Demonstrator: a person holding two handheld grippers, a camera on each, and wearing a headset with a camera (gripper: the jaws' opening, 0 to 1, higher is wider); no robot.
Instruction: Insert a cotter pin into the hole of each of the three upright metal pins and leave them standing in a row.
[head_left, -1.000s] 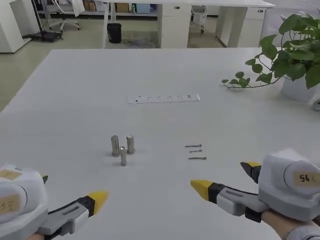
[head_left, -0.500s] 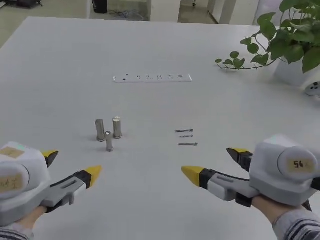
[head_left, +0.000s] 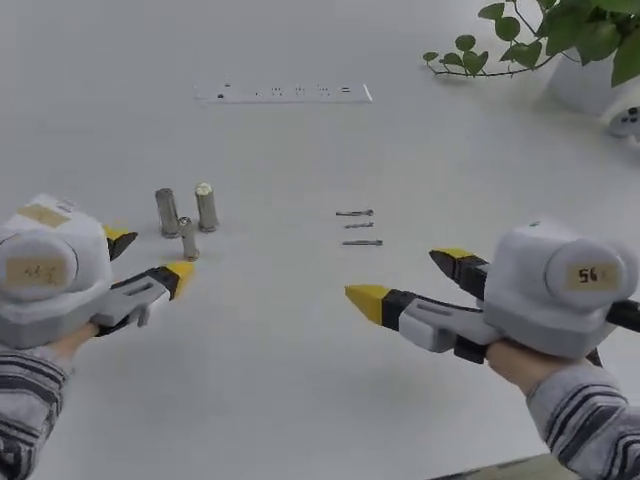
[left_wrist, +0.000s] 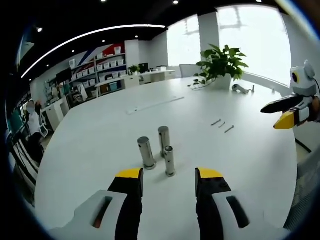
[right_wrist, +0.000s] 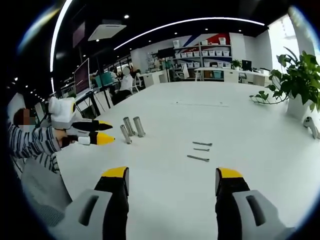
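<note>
left tongs apart by metal pins | right tongs apart | cotter pins: open table around

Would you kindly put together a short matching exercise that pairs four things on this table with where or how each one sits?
Column one:
1. metal pins
2. cotter pins
3. power strip
4. plant

Column two:
A. leafy, at the far right
B. upright, clustered ahead of the left gripper
C. flat and white, far middle of the table
D. lying side by side, ahead of the right gripper

Pairs: 1-B, 2-D, 3-C, 4-A.
</note>
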